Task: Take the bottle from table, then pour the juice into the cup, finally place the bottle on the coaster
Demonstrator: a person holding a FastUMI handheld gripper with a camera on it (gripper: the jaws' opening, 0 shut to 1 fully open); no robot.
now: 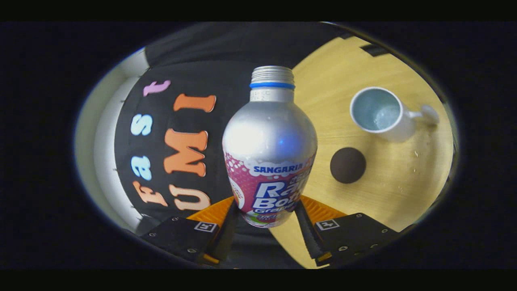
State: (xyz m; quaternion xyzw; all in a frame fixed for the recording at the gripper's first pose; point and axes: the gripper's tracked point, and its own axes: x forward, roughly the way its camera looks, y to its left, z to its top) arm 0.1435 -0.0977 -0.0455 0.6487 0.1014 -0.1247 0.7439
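**Bottle held above the table**

The gripper (267,212) has both fingers pressed against the lower sides of the bottle (270,149), which sits between them with its open, threaded neck pointing away. The bottle is silver with a blue ring under the threads and a pink label. Beyond it, the wooden table (404,182) appears tilted. A round dark coaster (347,165) lies there, and near it stands a white cup (381,112), apart from the coaster.
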